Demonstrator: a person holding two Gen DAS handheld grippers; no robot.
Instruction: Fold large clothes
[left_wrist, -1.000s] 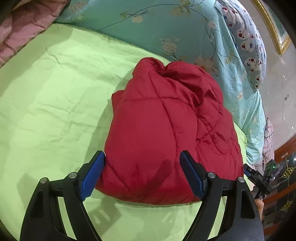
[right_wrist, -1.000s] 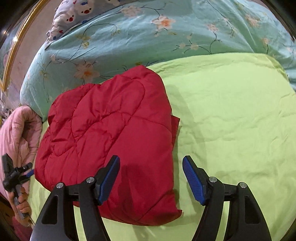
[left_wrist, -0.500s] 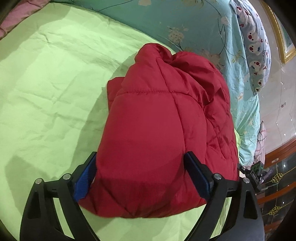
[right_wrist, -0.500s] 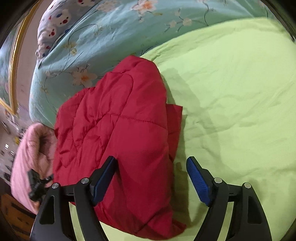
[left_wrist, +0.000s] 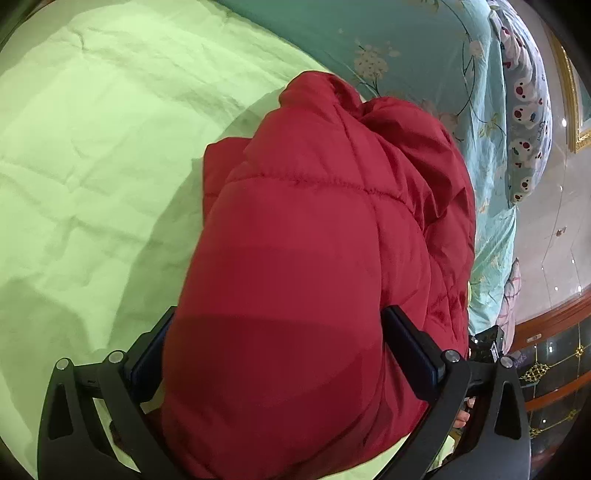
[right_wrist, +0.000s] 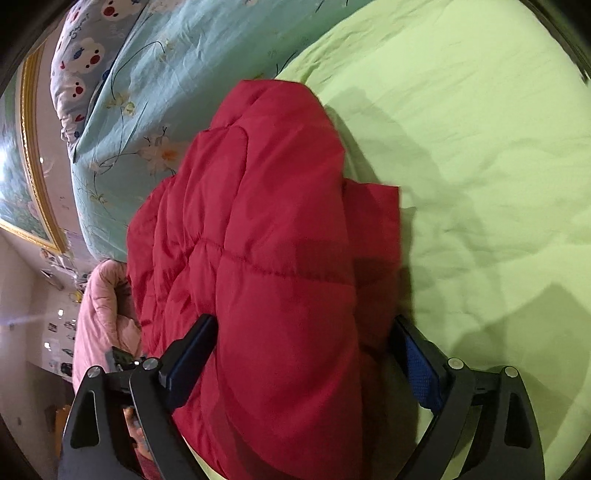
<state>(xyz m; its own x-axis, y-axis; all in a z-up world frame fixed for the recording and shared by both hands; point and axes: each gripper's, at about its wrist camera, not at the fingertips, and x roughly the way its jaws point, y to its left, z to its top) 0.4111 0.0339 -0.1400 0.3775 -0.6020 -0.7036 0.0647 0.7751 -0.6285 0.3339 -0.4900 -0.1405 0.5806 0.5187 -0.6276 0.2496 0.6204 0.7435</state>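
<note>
Left wrist view looks over a wrinkled lime-green bed sheet (left_wrist: 92, 177), soft and creased, with a teal floral duvet (left_wrist: 424, 48) heaped along the far side and a cartoon-print pillow (left_wrist: 524, 110) beyond it. A gilt picture frame (right_wrist: 33, 177) hangs on the pale wall. On the sheet lies the folded red quilted puffer jacket (left_wrist: 314, 258), puffy, stitched in rounded panels, its far end against the duvet. The left gripper (left_wrist: 280, 347) stands wide apart, black arms and blue pads straddling the jacket's near end. From the other side, the right gripper (right_wrist: 303, 354) also gapes open around the jacket (right_wrist: 266, 240). A pink padded blanket (right_wrist: 99, 314) bunches beside it.
</note>
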